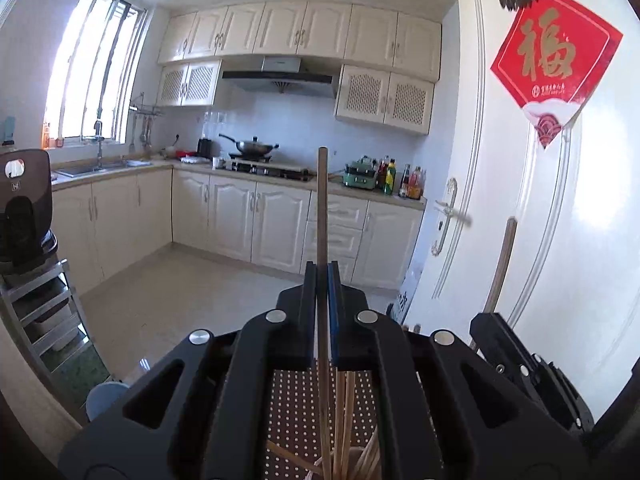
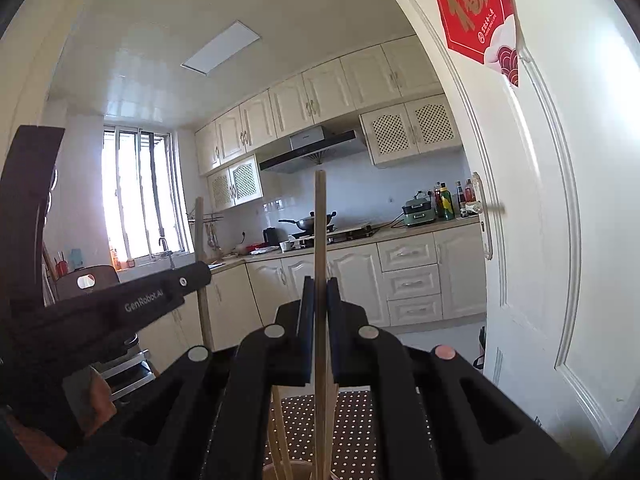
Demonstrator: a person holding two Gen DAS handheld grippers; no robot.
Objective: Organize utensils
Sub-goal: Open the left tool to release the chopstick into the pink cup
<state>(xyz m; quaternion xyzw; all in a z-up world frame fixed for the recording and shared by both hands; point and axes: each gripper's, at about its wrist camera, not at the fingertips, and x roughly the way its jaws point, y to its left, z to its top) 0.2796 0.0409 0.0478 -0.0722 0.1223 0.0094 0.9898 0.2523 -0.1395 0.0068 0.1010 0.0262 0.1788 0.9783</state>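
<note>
My left gripper (image 1: 322,276) is shut on one wooden chopstick (image 1: 322,200) that stands upright between its jaws. Below it, several more chopsticks (image 1: 346,420) lean together over a brown dotted mat (image 1: 296,408). My right gripper (image 2: 319,292) is shut on another upright wooden chopstick (image 2: 319,232), with several chopsticks (image 2: 280,432) in a round holder (image 2: 298,470) under it. The left gripper shows in the right wrist view (image 2: 196,276) at the left, holding its chopstick (image 2: 201,240). The right gripper shows in the left wrist view (image 1: 486,318) at the right, with its chopstick (image 1: 502,264).
A white door (image 1: 560,200) with a red paper sign (image 1: 554,56) stands close on the right. A metal rack (image 1: 44,312) with an appliance (image 1: 26,200) is at the left. Kitchen cabinets, a stove with a wok (image 1: 254,146) and bottles (image 1: 400,180) lie beyond.
</note>
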